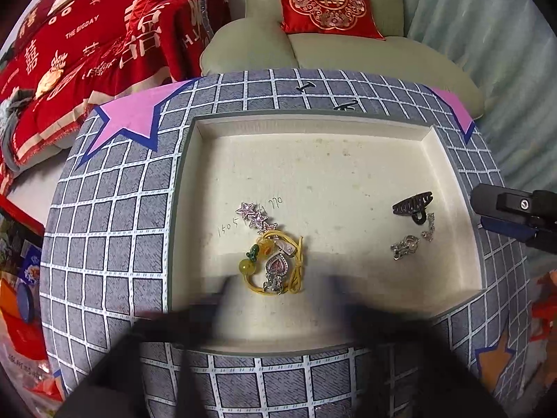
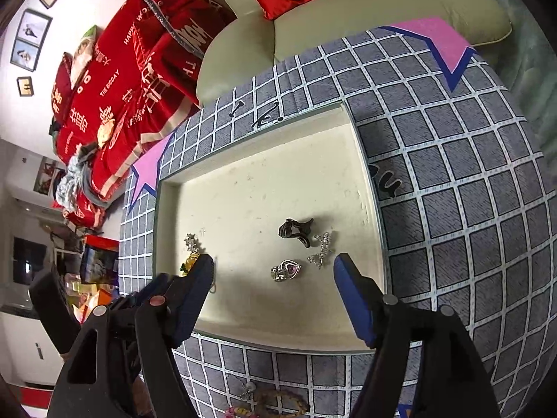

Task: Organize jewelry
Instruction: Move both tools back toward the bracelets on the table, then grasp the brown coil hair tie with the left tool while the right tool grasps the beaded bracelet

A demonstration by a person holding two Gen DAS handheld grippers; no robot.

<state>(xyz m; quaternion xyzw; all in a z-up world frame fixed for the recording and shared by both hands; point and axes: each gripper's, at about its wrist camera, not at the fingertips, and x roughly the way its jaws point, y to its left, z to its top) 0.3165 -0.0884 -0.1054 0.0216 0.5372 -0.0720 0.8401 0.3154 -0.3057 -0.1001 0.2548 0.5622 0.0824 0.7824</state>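
Cream tray [image 1: 348, 139] on grid-patterned cloth [image 1: 104, 209], jewelry inside. At 7 o'clock of tray centre: yellow cord bracelet [image 1: 275, 264] with beads, heart pendant [image 1: 276, 264] inside its loop, star hair clip [image 1: 256, 217] touching at 11. At 3 o'clock, well apart: black claw clip [image 1: 412, 205], silver chain piece [image 1: 429, 231], silver charm [image 1: 403, 248]. Left gripper [image 1: 278, 299] blurred, jaws wide apart, nothing clamped. Right gripper [image 2: 275, 275] jaws apart, empty, over heart ring [image 2: 287, 270]. Right view only: bead bracelets [image 2: 275, 404] on cloth at 6 o'clock, outside tray.
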